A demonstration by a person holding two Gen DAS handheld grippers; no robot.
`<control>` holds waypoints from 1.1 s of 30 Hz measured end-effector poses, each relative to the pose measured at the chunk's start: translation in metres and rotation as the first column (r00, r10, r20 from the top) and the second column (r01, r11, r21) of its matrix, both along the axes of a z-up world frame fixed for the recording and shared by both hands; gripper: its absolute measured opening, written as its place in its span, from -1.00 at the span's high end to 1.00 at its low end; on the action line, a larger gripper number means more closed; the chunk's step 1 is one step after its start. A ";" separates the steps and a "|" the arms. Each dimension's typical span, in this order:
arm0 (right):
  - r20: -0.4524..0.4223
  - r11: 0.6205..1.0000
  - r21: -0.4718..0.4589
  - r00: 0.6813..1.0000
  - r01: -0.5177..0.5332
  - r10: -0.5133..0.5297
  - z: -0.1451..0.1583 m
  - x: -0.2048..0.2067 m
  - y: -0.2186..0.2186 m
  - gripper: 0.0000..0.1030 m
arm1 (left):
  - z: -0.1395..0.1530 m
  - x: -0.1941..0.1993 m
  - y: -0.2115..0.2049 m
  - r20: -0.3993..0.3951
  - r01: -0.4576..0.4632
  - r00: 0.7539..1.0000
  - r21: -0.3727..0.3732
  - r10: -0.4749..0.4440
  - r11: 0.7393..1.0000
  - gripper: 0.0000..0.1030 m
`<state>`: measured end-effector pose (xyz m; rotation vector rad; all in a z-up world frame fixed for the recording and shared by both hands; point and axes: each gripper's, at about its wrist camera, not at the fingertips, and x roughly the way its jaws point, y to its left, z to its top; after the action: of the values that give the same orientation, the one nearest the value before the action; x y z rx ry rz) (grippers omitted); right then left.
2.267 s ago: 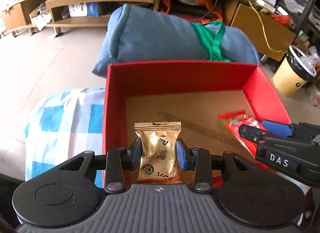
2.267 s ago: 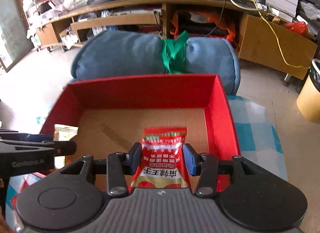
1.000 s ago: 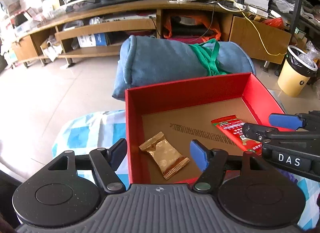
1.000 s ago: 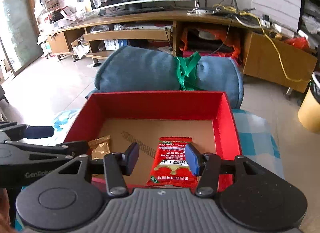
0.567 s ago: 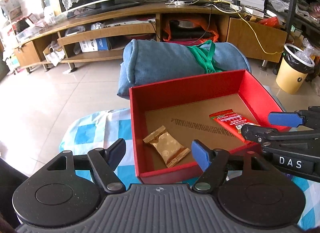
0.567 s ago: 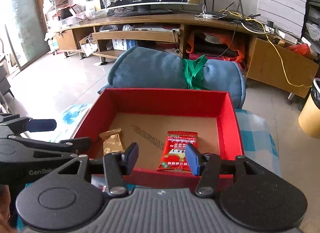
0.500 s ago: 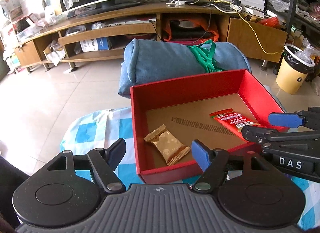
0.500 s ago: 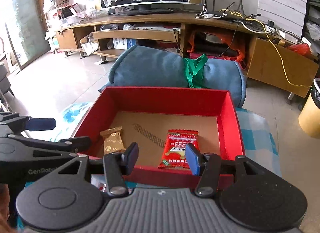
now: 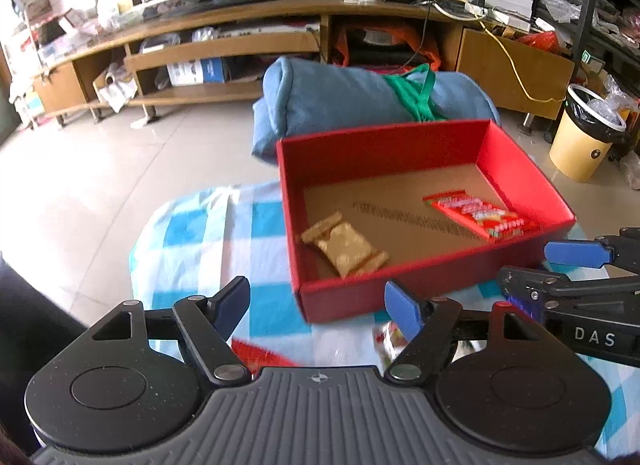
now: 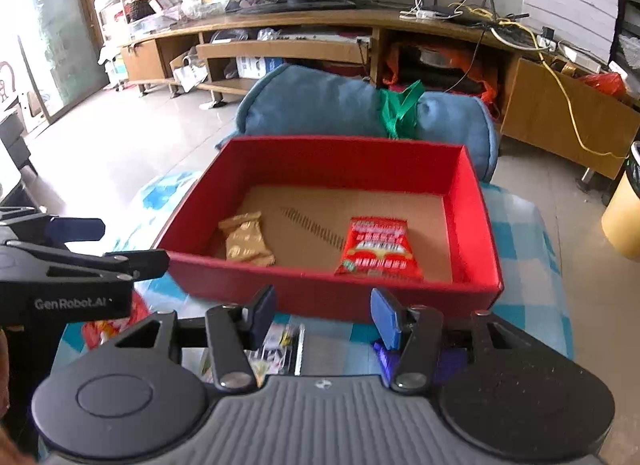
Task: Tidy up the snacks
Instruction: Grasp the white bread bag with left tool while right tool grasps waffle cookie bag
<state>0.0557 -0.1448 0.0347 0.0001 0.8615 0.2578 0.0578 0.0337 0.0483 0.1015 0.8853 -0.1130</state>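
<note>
Left gripper (image 9: pixel 318 307): jaws apart and opening, nothing between them; poised above the checked cloth (image 9: pixel 188 249), short of the red box (image 9: pixel 372 297).
Right gripper (image 10: pixel 323 317): jaws apart, nothing gripped; poised just short of the box's near wall.
Gold packet (image 10: pixel 246 241): flat on the cardboard floor, left part of the box.
Red packet (image 10: pixel 378 249): flat on the floor, right part of the box, close to the near wall.
Loose snacks: red wrapper (image 9: pixel 260 353) and a blurred packet (image 9: pixel 390 339) under the left gripper; clear printed packet (image 10: pixel 276 345), purple wrapper (image 10: pixel 380 357) and red-orange bag (image 10: pixel 108 325) on the cloth near the right gripper.
Risk, box: near wall likely clipped by a low fingertip on the return trip; light box then pushed across the cloth.
Risk, cloth: fold probably pinched together with a flat wrapper, dragging neighbours.
Risk, grip: thin foil liable to slip or crush under pads placed off-centre.
Risk, collision: grippers close side by side; contact possible if both aimed at one packet.
Change, packets: earlier pinched upright, one in each gripper over the box; now released and lying flat.
Change, grippers: earlier over the box floor; now withdrawn before the near wall, loose snacks newly in view.
</note>
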 end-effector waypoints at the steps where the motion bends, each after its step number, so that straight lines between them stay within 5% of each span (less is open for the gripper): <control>1: -0.006 1.000 -0.001 1.000 -0.005 0.005 -0.001 -0.003 0.001 -0.01 | -0.002 -0.003 0.003 -0.009 -0.004 1.000 -0.006 0.004 1.000 -0.55; 12: -0.058 0.998 -0.003 0.996 -0.067 0.067 -0.010 -0.026 0.011 -0.11 | -0.021 -0.038 0.038 -0.133 0.003 0.991 -0.061 -0.011 0.998 -0.62; 27: -0.107 0.984 -0.004 0.979 -0.176 0.175 -0.021 -0.038 0.007 -0.18 | -0.068 -0.066 0.033 -0.292 0.130 0.948 -0.015 -0.128 0.991 -0.66; 33: -0.123 0.954 -0.037 0.949 -0.298 0.292 -0.030 -0.040 0.014 -0.24 | -0.080 -0.067 0.029 -0.330 0.136 0.937 0.034 -0.118 0.990 -0.16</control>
<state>0.0155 -0.1306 0.0050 -0.1681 0.9844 0.5191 -0.0097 0.0630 -0.0315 0.1971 1.2156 -0.2308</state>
